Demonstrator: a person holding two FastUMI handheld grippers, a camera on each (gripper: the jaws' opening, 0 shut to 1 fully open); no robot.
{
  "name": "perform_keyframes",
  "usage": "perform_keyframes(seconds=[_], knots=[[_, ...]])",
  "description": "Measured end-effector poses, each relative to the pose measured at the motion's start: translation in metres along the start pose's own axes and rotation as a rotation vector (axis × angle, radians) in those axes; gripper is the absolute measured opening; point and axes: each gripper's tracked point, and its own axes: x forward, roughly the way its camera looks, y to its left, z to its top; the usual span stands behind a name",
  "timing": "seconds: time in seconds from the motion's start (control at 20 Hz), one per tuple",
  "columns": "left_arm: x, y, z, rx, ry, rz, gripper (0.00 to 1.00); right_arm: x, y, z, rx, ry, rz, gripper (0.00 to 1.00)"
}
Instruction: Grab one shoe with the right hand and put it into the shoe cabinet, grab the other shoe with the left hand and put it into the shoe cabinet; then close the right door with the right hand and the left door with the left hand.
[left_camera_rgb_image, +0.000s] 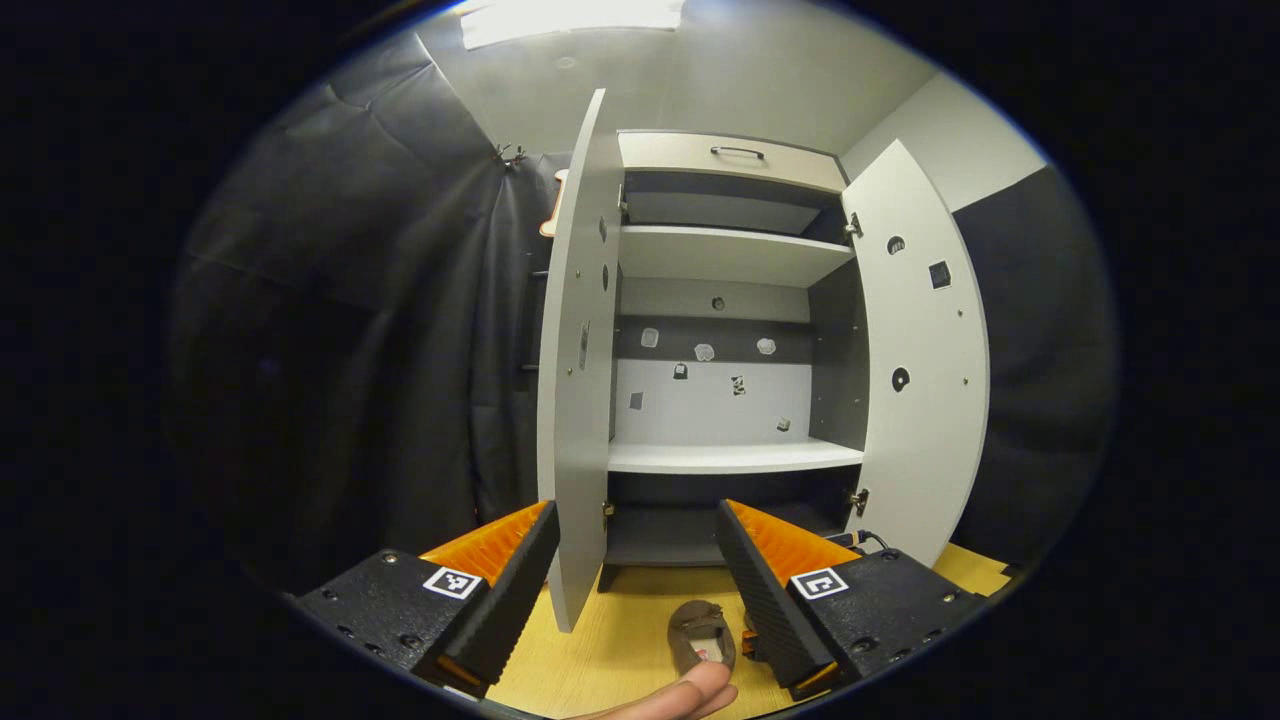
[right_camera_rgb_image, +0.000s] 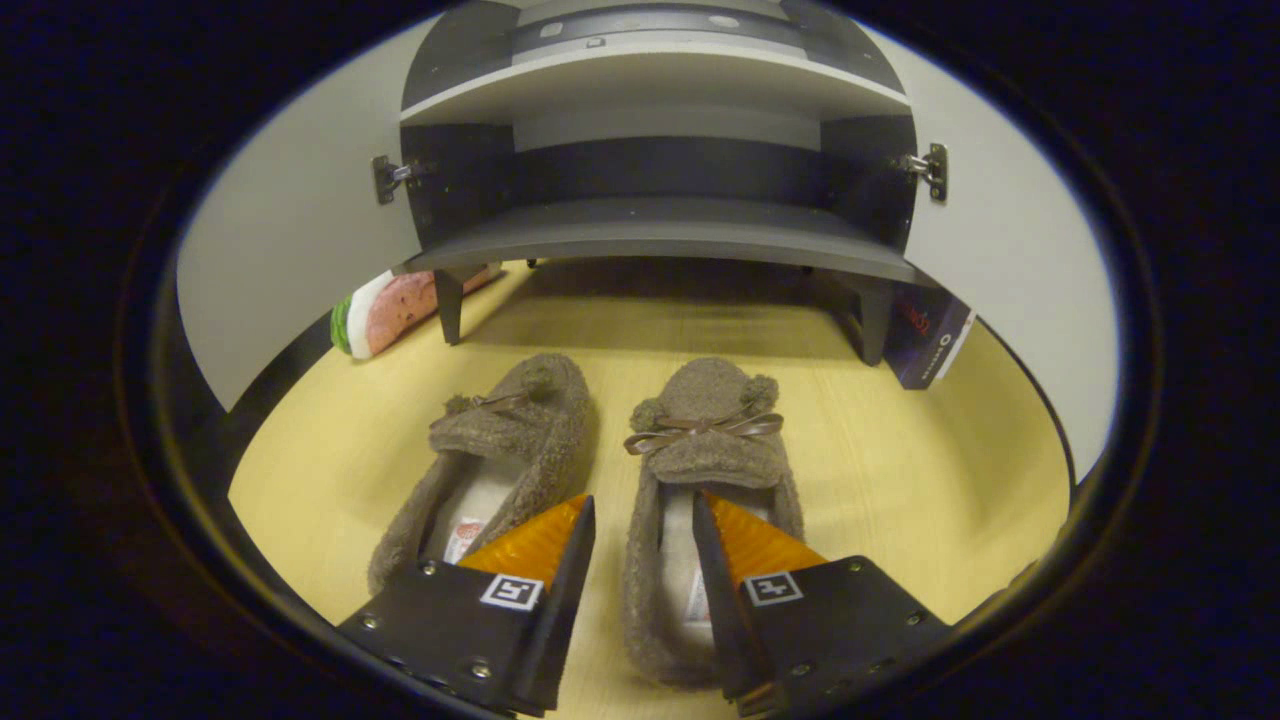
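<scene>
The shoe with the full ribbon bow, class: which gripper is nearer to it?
Right. The right gripper hangs open over that shoe, fingers straddling its side wall. The left gripper is held higher, facing the cabinet.

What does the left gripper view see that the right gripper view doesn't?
Left gripper view: the tall shoe cabinet right up to its top drawer, and a fingertip at the bottom edge.

Right gripper view: two fuzzy brown slippers side by side, the left slipper and the right slipper; a watermelon-patterned thing; a dark box; and the right gripper, jaws open, at the right slipper.

Both: the cabinet with its doors open, the yellow floor and a brown slipper.
</scene>
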Motion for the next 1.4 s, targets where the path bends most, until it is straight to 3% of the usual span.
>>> perform_keyframes(seconds=[0.05,0.15,0.3,0.35,0.6,0.75,0.8,1.15,1.4], knots=[[0.000,0.000,-0.001,-0.003,0.003,0.002,0.96,0.001,-0.009,0.004,-0.014,-0.008,-0.038,0.59],[-0.001,-0.004,-0.002,-0.013,0.006,-0.007,0.96,0.009,-0.009,0.002,0.017,-0.004,-0.017,0.13],[0.001,-0.009,0.002,-0.015,0.000,-0.014,0.96,0.002,-0.010,0.006,0.064,-0.015,0.031,0.13],[0.003,-0.011,0.005,-0.013,-0.006,-0.016,0.96,0.003,-0.009,0.003,0.072,-0.020,0.040,0.01],[0.016,-0.029,0.008,-0.005,-0.018,-0.057,0.96,-0.020,-0.010,0.023,0.090,-0.144,0.079,0.01],[0.027,-0.040,0.007,-0.013,-0.027,-0.092,0.96,-0.045,0.001,0.035,0.117,-0.192,0.158,0.05],[0.032,-0.044,0.006,-0.017,-0.027,-0.104,0.96,-0.056,0.003,0.041,0.111,-0.215,0.175,0.01],[0.064,-0.065,-0.008,0.025,-0.027,-0.144,0.97,-0.142,-0.009,0.130,0.067,-0.412,0.180,0.01],[0.083,-0.080,-0.033,0.016,0.022,-0.181,0.97,-0.202,-0.030,0.209,-0.013,-0.516,0.122,0.01]])
